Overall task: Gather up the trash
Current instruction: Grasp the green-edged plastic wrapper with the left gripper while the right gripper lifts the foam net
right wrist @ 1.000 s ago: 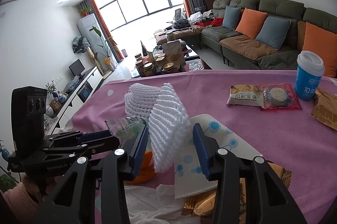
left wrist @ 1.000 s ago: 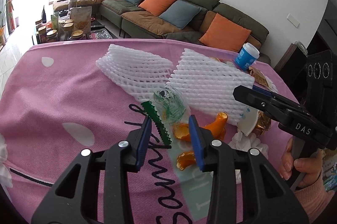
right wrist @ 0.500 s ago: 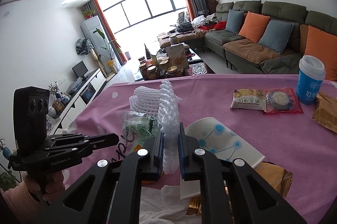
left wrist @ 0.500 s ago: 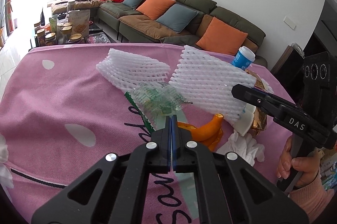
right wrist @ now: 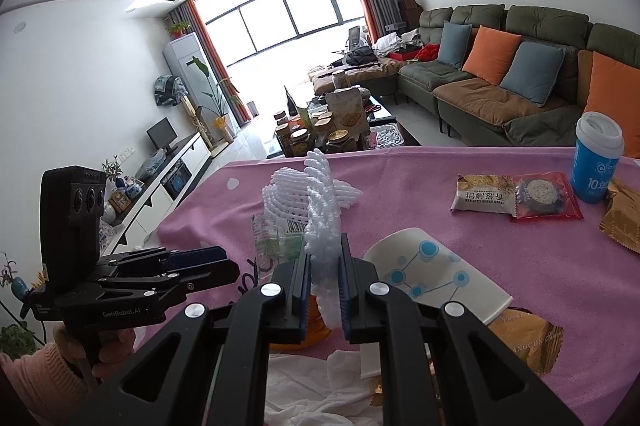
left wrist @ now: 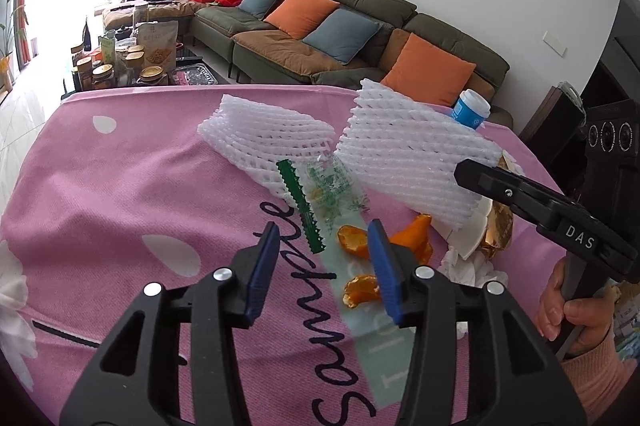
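My right gripper (right wrist: 325, 268) is shut on a white foam fruit net (right wrist: 322, 210) and holds it above the pink tablecloth; the same net (left wrist: 412, 154) shows lifted in the left wrist view. My left gripper (left wrist: 323, 242) is open and empty, just short of a clear plastic wrapper with a green strip (left wrist: 320, 194). Orange peels (left wrist: 384, 246) lie beside its right finger. A second foam net (left wrist: 264, 138) lies flat on the cloth behind the wrapper.
A white paper plate (right wrist: 436, 266), crumpled tissue (right wrist: 320, 382) and a gold wrapper (right wrist: 528, 342) lie near my right gripper. Snack packets (right wrist: 516, 194) and a blue cup (right wrist: 596, 158) sit farther right. A sofa and a cluttered coffee table stand beyond the table.
My left gripper was shut on the clear wrapper half a second ago; it has opened and the wrapper lies on the cloth. My right gripper has closed on the foam net and lifted it.
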The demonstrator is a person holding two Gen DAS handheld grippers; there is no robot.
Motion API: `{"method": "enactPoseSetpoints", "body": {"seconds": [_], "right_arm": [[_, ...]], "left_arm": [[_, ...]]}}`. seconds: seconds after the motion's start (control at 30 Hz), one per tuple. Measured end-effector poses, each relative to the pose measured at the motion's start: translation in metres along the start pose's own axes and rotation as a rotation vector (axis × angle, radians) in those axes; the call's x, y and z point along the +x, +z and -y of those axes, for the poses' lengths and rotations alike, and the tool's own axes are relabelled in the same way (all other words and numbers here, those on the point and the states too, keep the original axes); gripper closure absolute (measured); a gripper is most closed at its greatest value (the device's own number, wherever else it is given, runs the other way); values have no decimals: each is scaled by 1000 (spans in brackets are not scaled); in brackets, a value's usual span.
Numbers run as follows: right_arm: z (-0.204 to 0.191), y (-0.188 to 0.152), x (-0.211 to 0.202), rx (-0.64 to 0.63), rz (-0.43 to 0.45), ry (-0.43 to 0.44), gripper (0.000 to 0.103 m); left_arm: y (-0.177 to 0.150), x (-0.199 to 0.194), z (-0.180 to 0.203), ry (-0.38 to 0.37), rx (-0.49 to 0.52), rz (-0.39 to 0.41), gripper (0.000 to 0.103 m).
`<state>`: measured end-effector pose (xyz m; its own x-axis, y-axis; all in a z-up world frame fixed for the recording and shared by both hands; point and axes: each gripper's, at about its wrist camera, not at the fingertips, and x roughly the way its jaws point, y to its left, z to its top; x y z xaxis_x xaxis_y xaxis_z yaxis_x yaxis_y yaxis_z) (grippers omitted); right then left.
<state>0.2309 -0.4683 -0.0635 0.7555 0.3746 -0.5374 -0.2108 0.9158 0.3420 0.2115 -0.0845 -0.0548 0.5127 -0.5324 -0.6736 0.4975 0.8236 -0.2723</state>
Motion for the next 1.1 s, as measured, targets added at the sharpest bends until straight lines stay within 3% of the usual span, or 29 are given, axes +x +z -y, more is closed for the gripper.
{"method": "enactPoseSetpoints", "body": {"seconds": [0.03, 0.2, 0.27, 0.33, 0.57, 0.8, 1.1], "right_arm": [[0, 0, 1, 1, -1, 2, 92], [1, 0, 3, 4, -5, 12, 92], [2, 0, 4, 5, -6, 15, 92], [1, -1, 5, 7, -8, 18, 92], [1, -2, 5, 8, 2, 18, 92], [-4, 0, -7, -1, 34, 28, 92], [-32, 4, -20, -44, 57, 106, 92]], "left_arm": [[2, 3, 0, 3, -1, -7, 48], [13, 23, 3, -17, -22, -42, 49], [17, 29, 4, -35, -33, -55, 57], [19, 33, 4, -54, -44, -63, 77], [17, 28, 9, -57, -26, -39, 84], [10, -5, 3, -41, -32, 23, 85], [-17, -83, -21, -29, -67, 122, 85]]}}
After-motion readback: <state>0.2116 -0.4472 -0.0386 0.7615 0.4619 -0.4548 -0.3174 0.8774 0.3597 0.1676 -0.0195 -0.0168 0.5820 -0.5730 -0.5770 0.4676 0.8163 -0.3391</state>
